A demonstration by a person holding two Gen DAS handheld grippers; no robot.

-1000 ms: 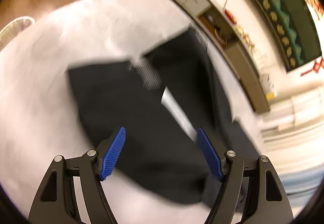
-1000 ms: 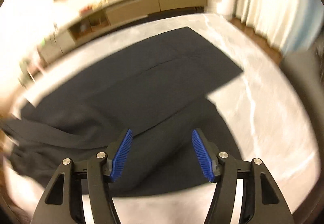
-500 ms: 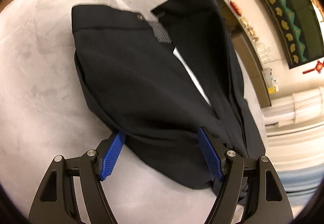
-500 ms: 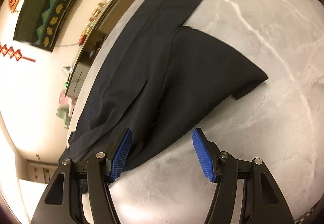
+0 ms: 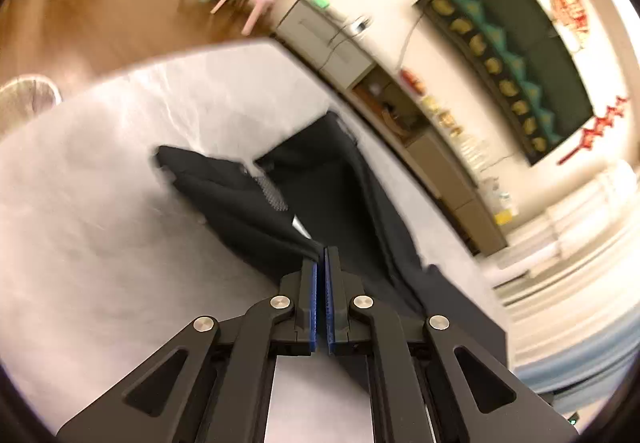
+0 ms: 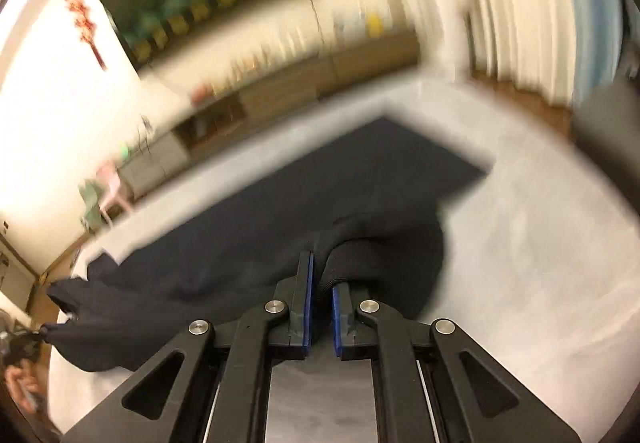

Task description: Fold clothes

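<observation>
**Both grippers clamp black trousers over marble table**

The left gripper (image 5: 320, 263) pinches a fold of the black trousers (image 5: 240, 211) between its closed blue pads, lifting the cloth off the grey marble table (image 5: 80, 243) near the open waistband. The right gripper (image 6: 321, 275) is closed on a bunched edge of the same trousers (image 6: 320, 187), whose far leg lies flat towards the table's (image 6: 540, 263) far corner. Both views are motion-blurred.
</observation>
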